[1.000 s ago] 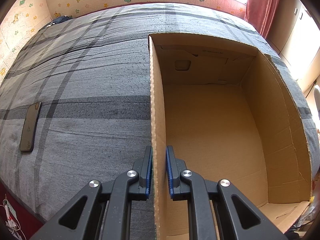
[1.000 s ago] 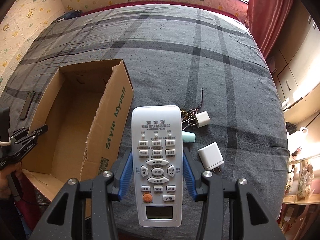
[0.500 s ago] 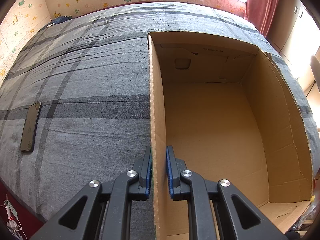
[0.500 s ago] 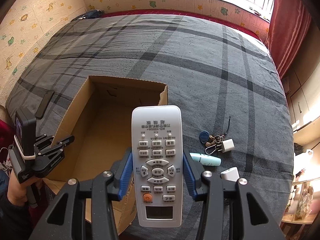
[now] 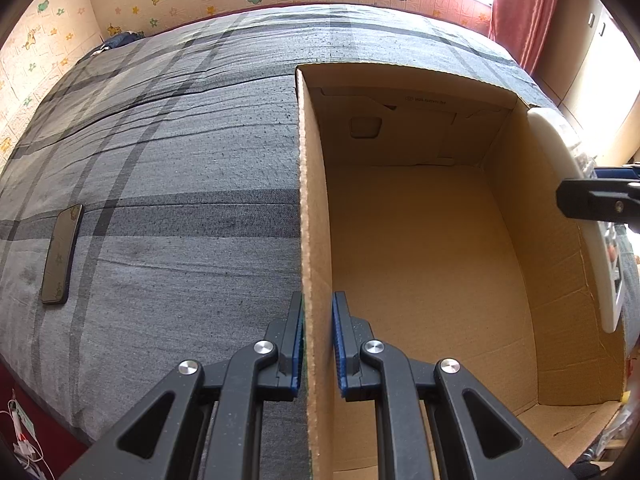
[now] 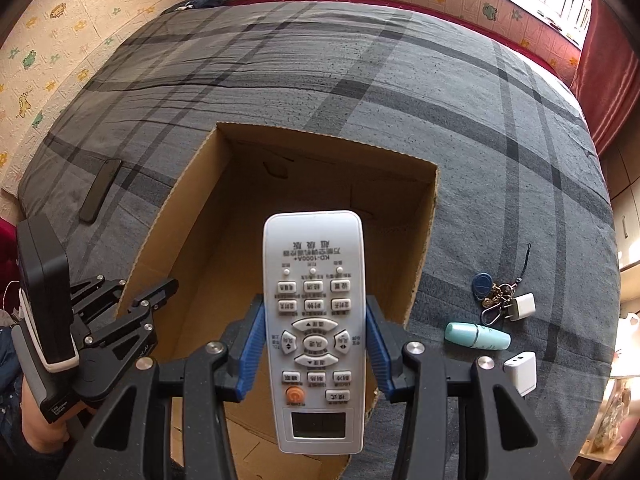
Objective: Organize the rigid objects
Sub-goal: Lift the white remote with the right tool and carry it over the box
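The right gripper [image 6: 315, 344] clamps a white remote [image 6: 314, 320] above the open cardboard box [image 6: 304, 172]; the left gripper [image 5: 316, 340] pinches the box's left wall [image 5: 314, 240], on the grey plaid bed [image 6: 400, 72], keys [image 6: 494, 292] and chargers [image 6: 522, 372] beside it

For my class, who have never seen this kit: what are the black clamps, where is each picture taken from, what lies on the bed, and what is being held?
Each picture comes from a camera on a hand-held clamp, looking along its two fingers. The left gripper pinches a wall of the cardboard box, steadying it. The right gripper holds a white remote control above the open box. On the grey checked bedspread lie a dark phone, keys, a teal tube and two white chargers.
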{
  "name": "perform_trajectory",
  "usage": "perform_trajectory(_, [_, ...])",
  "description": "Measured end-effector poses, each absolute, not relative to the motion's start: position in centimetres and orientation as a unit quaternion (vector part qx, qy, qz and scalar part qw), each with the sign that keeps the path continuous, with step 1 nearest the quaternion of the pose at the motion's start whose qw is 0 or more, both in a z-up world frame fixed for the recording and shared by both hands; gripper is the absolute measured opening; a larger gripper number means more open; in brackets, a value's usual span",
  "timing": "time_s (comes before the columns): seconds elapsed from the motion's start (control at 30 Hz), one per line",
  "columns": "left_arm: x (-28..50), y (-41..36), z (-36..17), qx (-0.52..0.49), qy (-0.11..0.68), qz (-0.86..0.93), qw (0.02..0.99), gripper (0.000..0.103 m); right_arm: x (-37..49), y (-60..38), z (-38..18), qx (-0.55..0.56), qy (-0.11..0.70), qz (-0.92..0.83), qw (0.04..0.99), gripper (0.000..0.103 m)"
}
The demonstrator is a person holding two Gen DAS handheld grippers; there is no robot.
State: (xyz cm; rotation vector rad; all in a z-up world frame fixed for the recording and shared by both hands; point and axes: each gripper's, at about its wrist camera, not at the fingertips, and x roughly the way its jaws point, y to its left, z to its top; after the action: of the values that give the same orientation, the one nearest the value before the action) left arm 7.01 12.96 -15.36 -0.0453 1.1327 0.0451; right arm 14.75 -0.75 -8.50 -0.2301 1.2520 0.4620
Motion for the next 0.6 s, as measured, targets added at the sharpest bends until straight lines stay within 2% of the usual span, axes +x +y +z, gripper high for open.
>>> perform_trajectory(0.6, [7.0,12.9,-15.4,-0.021,0.537,0.022,0.843,0.014,16.2,3.6,-17.7,-0.095,0.659,0.179,0.724,0.05])
